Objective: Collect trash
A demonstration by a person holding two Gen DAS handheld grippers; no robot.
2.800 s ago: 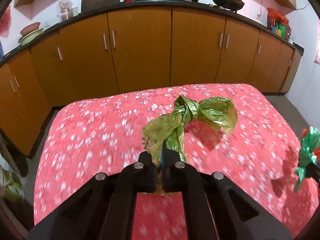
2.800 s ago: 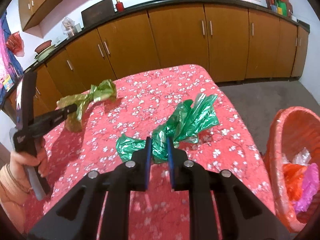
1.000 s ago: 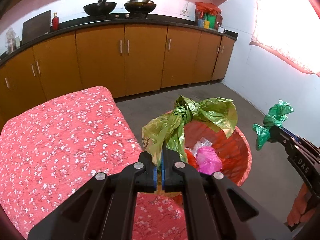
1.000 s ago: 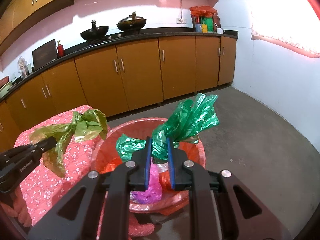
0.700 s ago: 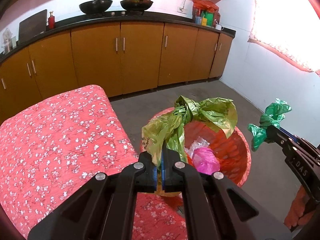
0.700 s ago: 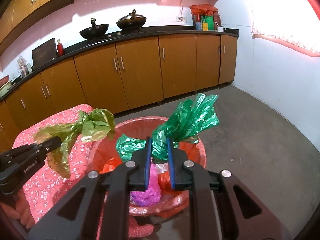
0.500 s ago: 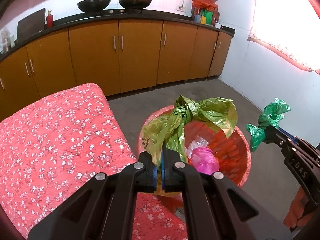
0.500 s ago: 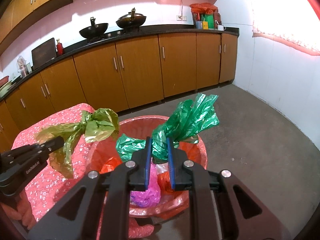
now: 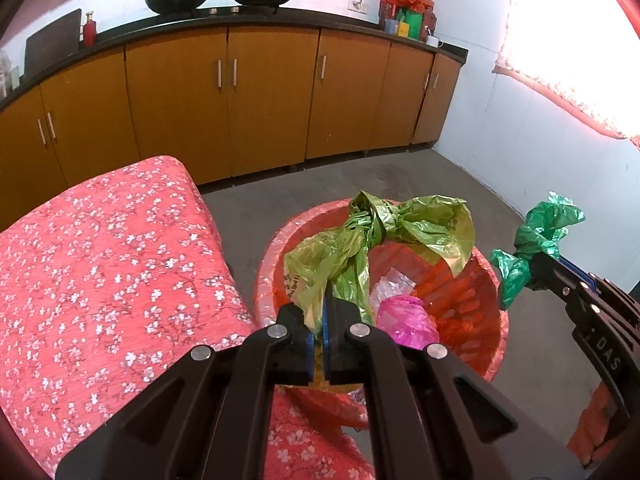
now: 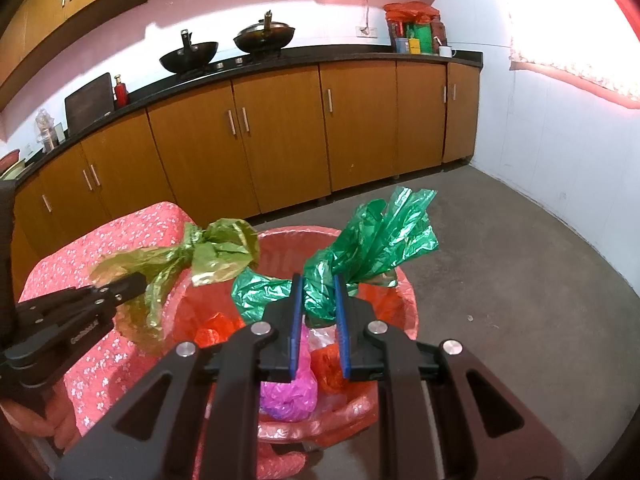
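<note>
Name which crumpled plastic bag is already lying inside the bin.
The pink bag in the red bin; the olive-green bag and dark green bag are gripper-held.

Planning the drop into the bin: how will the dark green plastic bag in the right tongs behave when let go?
The dark green bag looks thin and crumpled, so probably floppy and very light. It may drift or cling to the right tongs rather than drop straight into the red bin.

2 crumpled plastic bags hang above the red-lined trash bin (image 9: pixel 272 256). Olive bag (image 9: pixel 400 232) is knotted, dark green bag (image 10: pixel 368 248) bunched up beside it.
</note>
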